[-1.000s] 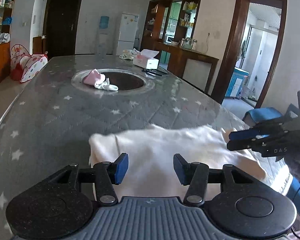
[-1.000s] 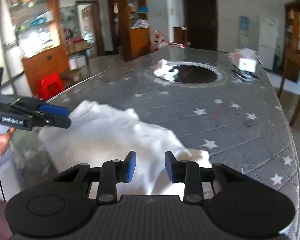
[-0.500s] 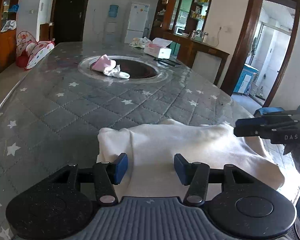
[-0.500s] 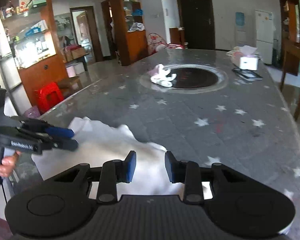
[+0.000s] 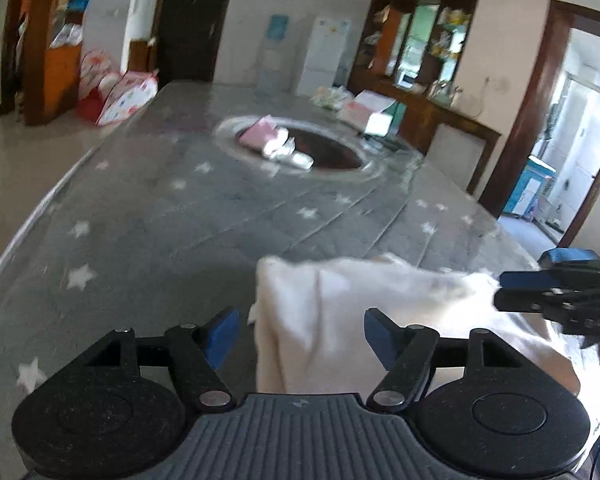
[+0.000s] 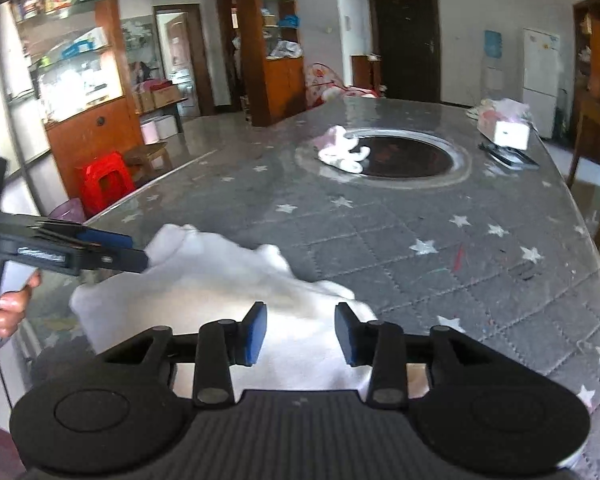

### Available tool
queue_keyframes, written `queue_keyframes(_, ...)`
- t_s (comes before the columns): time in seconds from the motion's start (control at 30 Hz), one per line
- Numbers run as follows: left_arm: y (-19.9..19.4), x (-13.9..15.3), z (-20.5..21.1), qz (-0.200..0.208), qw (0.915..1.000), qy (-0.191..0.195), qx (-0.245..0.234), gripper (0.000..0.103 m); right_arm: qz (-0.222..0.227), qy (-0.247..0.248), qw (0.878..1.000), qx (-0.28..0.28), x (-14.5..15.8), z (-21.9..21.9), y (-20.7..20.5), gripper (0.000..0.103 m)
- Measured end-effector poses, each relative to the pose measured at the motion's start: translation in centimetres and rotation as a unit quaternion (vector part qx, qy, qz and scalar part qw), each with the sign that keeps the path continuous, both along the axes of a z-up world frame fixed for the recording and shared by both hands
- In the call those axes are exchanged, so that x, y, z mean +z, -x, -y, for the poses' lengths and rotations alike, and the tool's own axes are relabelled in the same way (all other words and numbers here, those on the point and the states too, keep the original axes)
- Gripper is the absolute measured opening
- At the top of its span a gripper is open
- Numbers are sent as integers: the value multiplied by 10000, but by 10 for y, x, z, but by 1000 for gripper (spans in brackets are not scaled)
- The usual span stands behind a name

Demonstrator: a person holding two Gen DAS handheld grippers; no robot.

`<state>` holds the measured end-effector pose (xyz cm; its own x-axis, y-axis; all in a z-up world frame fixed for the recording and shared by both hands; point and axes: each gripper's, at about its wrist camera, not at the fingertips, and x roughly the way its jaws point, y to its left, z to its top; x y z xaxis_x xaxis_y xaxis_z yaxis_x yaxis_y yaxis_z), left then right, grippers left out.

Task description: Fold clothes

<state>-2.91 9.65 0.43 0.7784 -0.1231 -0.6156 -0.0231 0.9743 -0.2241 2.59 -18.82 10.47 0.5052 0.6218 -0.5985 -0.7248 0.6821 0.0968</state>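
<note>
Two open grippers, left gripper (image 5: 300, 330) and right gripper (image 6: 300, 330), over one white garment (image 6: 204, 292).

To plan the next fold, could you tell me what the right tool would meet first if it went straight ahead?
Most likely the white garment, which lies directly ahead of the open right tool. Past it there is only grey starred table cover. Height above the cloth is unclear.

A long table (image 6: 440, 248) wore a grey quilted cover with white stars, a dark round inset (image 6: 400, 156) at its middle. A white garment (image 6: 204, 292) lay near the inset's near side; small pink-and-white clothes (image 6: 342, 150) sat on its rim, a tissue box (image 6: 504, 128) beyond it.
</note>
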Motion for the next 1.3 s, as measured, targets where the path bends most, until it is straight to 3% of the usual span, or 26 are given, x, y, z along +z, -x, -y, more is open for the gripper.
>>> queue_keyframes(0.27, 6, -6, -11, -264, 9992, 205, 210, 69, 269, 208, 9965, 762, 11, -27, 34, 42)
queue_keyframes(0.33, 7, -6, -14, -286, 9991, 243, 209, 60, 352, 345, 9938, 997, 9, -39, 42, 42)
queue_keyframes(0.47, 12, -3, -21, -286, 9986, 366, 265, 53, 523, 538, 9866, 1451, 8, -62, 60, 42)
queue_keyframes(0.83, 17, 2, -30, -221, 9978, 498, 365, 54, 787, 932, 9688, 2156, 1, -105, 91, 43)
queue_keyframes(1.13, 20, 6, -43, -238, 9954, 835, 415, 63, 1137, 1278, 9503, 2601, -12, -146, 106, 43)
queue_keyframes(1.23, 20, 7, -45, -269, 9934, 1041, 398, 69, 1195, 1517, 9471, 2563, -23, -156, 109, 40)
queue_keyframes(1.27, 20, 7, -46, -282, 9926, 1115, 387, 70, 1215, 1499, 9484, 2516, -24, -157, 109, 34)
queue_keyframes(1.3, 20, 7, -46, -295, 9918, 1187, 374, 72, 1234, 1481, 9497, 2468, -24, -157, 109, 23)
